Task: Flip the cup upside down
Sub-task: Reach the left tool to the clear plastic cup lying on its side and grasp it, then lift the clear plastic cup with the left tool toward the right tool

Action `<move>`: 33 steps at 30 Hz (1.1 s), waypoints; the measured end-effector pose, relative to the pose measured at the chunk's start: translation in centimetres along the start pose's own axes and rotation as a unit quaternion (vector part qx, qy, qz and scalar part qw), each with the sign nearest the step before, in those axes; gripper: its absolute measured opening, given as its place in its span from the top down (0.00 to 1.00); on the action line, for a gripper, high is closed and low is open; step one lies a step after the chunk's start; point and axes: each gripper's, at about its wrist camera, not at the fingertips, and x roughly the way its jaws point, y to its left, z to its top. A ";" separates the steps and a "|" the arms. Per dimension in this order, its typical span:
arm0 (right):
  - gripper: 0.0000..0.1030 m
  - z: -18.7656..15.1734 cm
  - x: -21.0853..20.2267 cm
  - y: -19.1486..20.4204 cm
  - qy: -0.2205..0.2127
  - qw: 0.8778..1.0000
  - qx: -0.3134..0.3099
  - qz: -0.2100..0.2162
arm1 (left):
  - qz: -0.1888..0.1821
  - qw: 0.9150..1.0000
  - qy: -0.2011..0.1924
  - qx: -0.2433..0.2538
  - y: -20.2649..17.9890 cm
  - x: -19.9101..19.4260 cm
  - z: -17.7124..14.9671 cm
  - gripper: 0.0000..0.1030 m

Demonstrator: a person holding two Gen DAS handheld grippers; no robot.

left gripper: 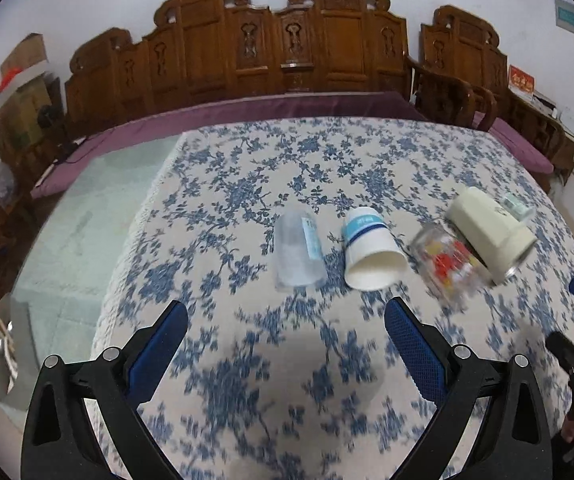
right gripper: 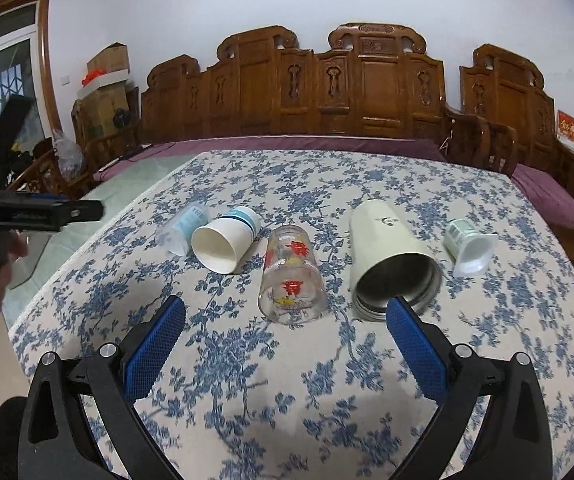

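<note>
Several cups lie on their sides in a row on the blue-flowered tablecloth (right gripper: 247,380). From left: a clear plastic cup (right gripper: 181,228) (left gripper: 297,250), a white paper cup with blue bands (right gripper: 225,242) (left gripper: 371,252), a glass with red print (right gripper: 291,276) (left gripper: 449,266), a cream steel tumbler (right gripper: 389,252) (left gripper: 489,234), and a small white and green cup (right gripper: 469,250) (left gripper: 519,206). My left gripper (left gripper: 286,318) is open and empty, short of the plastic and paper cups. My right gripper (right gripper: 286,314) is open and empty, just short of the glass.
A carved wooden bench with purple cushions (right gripper: 327,144) runs behind the table. Wooden chairs (right gripper: 483,144) stand at the far right. Cardboard boxes (right gripper: 103,92) are stacked at the back left. The table's left edge (left gripper: 127,248) drops to a pale green floor.
</note>
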 end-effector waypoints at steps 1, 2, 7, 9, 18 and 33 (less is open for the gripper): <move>0.02 0.0 0.3 0.0 0.001 1.000 0.001 0.002 | -0.003 1.000 0.002 0.001 -0.1 0.5 0.3 0.08; 0.02 -0.2 0.6 0.0 0.002 1.000 0.002 0.005 | -0.008 1.000 0.006 0.003 -0.1 1.3 0.8 0.12; 0.02 -1.0 1.6 0.3 0.011 1.000 -0.004 0.021 | -0.022 0.999 0.046 0.005 -0.3 6.5 3.0 0.20; 0.02 -1.4 1.6 0.5 0.011 1.000 -0.016 0.023 | -0.031 0.997 0.066 -0.002 -0.1 8.7 3.7 0.30; 0.02 -2.5 1.3 -0.1 0.020 0.999 -0.013 0.030 | -0.034 0.992 0.122 -0.022 0.0 15.1 4.9 0.42; 0.02 -2.6 -1.5 -1.6 0.007 1.000 -0.006 0.007 | -0.041 0.995 0.089 -0.010 -2.0 8.7 1.9 0.51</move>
